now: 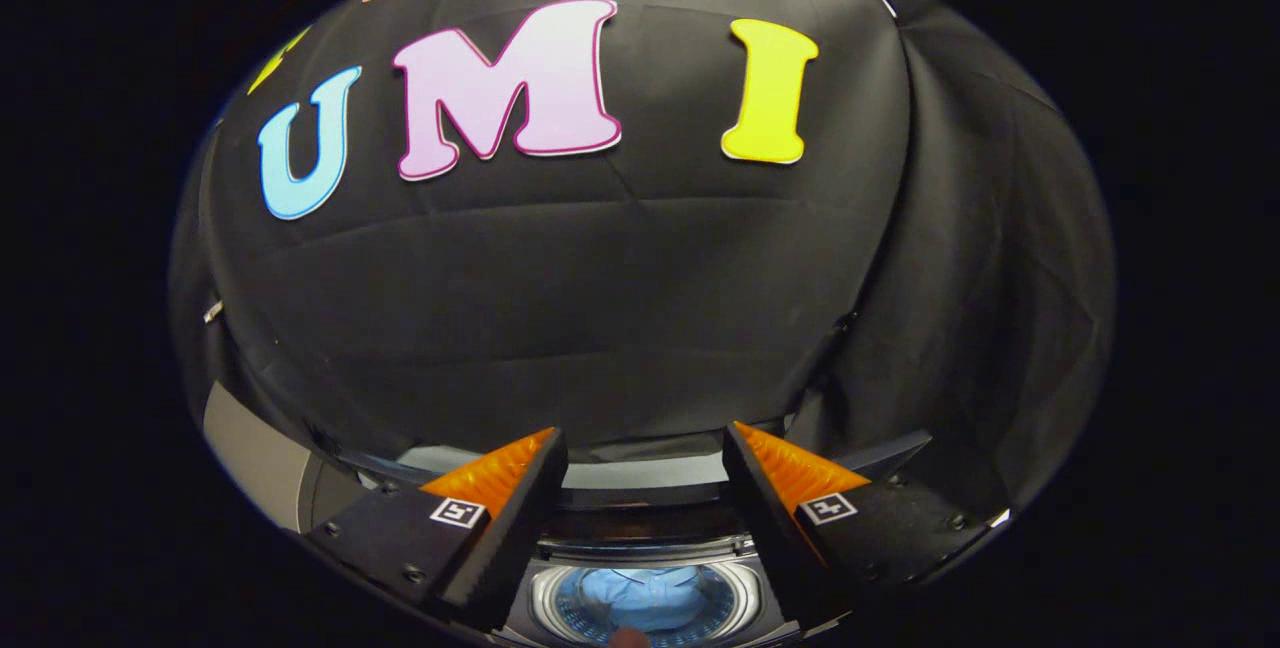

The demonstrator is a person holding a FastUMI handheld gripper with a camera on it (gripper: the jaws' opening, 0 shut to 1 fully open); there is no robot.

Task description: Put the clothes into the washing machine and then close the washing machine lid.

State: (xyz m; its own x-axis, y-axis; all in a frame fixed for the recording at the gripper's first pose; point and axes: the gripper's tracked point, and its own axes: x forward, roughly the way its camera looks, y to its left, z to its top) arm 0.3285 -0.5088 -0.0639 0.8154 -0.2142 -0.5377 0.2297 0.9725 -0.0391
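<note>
Above washer drum (pixel 645 600), tool (pixel 645 473) open

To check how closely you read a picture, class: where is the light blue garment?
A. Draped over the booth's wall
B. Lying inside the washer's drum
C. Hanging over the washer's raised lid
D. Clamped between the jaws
B: the blue garment lies in the round drum of the washer, seen below and between the open jaws of the gripper, which hold nothing.

The gripper (pixel 645 453) has two wedge-shaped fingers with ribbed pads (pixel 795 468), square black-and-white markers (pixel 458 512) and small screws (pixel 414 575).
</note>
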